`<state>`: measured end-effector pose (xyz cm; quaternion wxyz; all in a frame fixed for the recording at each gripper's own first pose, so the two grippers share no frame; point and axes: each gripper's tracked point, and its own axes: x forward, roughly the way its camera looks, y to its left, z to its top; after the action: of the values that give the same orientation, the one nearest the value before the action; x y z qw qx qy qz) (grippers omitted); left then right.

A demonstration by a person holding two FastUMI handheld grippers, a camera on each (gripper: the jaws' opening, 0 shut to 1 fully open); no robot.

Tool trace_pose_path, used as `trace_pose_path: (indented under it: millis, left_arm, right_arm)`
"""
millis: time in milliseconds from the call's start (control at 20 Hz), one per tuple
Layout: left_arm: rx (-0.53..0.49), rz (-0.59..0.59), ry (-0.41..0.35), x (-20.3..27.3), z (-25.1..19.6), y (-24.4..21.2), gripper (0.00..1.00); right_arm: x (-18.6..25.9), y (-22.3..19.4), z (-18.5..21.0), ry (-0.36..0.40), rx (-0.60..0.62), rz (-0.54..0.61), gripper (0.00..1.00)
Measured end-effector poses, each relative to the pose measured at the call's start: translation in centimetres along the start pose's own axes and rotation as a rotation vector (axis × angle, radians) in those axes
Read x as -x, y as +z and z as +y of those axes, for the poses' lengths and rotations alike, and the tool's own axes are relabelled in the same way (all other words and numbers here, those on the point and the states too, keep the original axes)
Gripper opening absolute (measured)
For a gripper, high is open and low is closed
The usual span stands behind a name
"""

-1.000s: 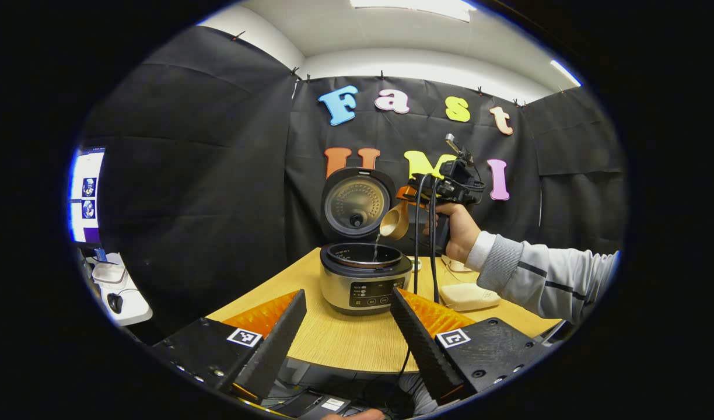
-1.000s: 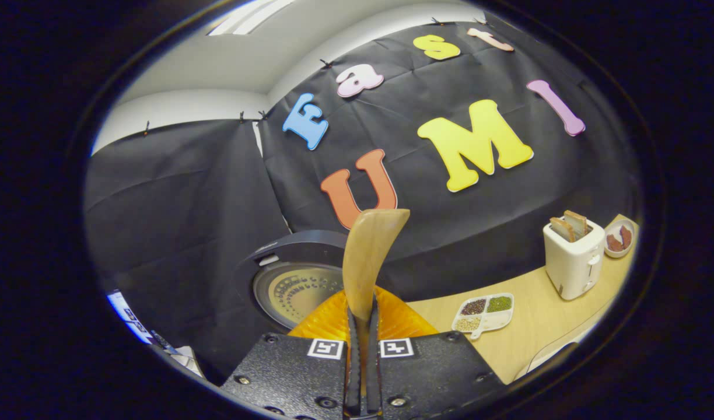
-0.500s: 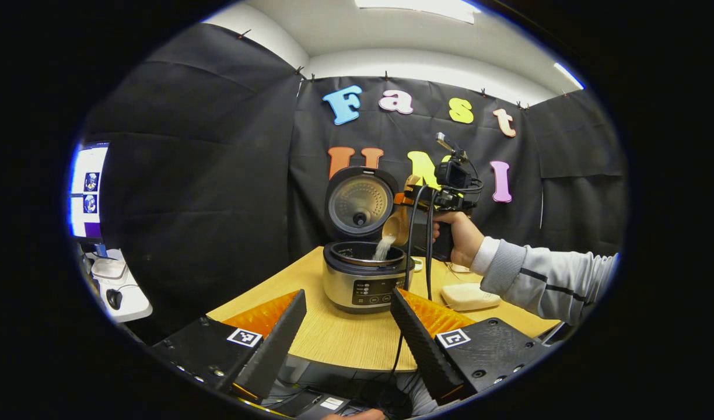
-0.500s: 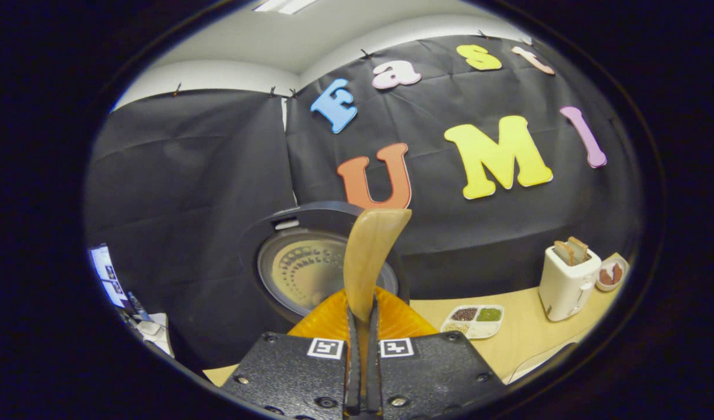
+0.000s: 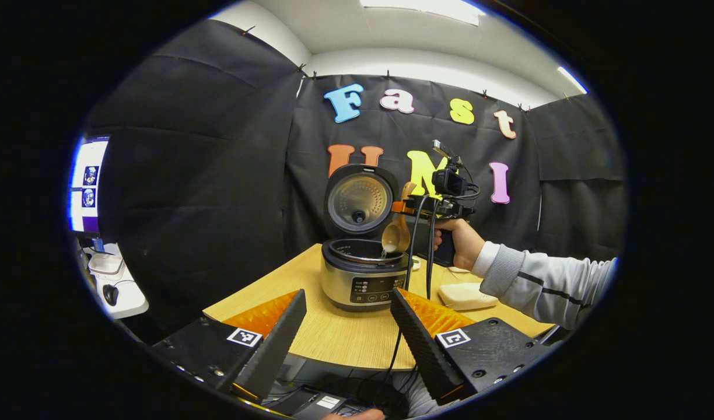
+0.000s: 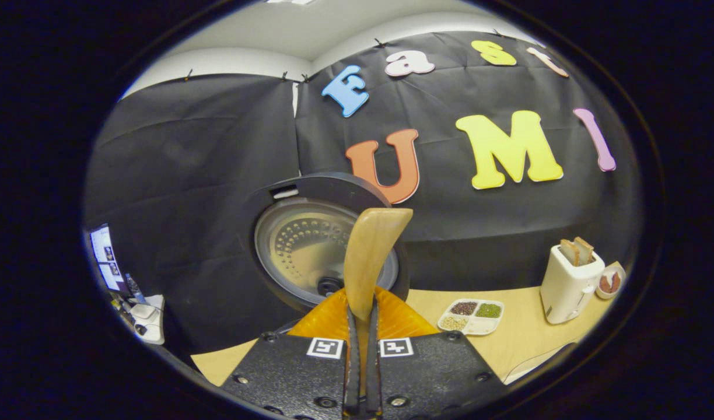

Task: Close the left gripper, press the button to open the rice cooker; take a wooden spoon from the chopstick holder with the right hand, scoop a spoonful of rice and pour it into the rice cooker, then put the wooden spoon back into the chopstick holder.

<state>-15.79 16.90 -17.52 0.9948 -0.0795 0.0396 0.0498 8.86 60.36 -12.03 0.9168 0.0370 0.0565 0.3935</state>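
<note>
In the left gripper view, my left gripper point(image 5: 346, 326) is wide open and holds nothing, low in front of the rice cooker point(image 5: 364, 274). Behind the cooker, a hand point(image 5: 459, 242) holds my right gripper point(image 5: 405, 205) up beside the open lid. The wooden spoon point(image 5: 395, 232) tips its bowl down over the pot.

In the right gripper view, my right gripper point(image 6: 361, 326) squeezes the spoon handle, just in front of the lid point(image 6: 310, 245).

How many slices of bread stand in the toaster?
2. Both slices stand side by side in the top of the white toaster, one left of the other, at the table's right end.
</note>
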Motion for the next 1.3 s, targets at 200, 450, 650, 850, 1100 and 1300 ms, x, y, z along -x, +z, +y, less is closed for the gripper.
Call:
trace_pose_path:
  millis: [200, 450, 650, 850, 1100, 1300]
  left_arm:
    - [-0.005, -0.003, -0.004, 0.2, -0.3, 0.0, 0.93]
    - [0.003, -0.002, -0.035, 0.7, -1.3, 0.4, 0.93]
    - [0.011, 0.006, -0.043, 0.7, -1.4, 0.1, 0.94]
    - [0.019, 0.030, -0.042, 1.0, -1.9, -0.5, 0.94]
    - [0.003, 0.020, -0.064, 0.9, -3.0, 0.1, 0.94]
    - [0.005, 0.024, -0.072, 0.6, -4.2, 0.0, 0.94]
  right_arm:
    - [0.7, 1.4, 0.8, 0.003, 0.116, -0.037, 0.10]
    - [2.0, 2.1, 2.8, 0.001, 0.334, -0.073, 0.10]
    - [2.3, 2.1, 4.1, -0.032, 0.499, -0.087, 0.10]
    - [3.0, 2.4, 5.1, -0.025, 0.612, -0.100, 0.09]
    - [5.0, 4.6, 2.9, -0.071, 0.595, -0.118, 0.10]
    - [6.8, 7.6, -1.2, -0.141, 0.576, -0.133, 0.10]
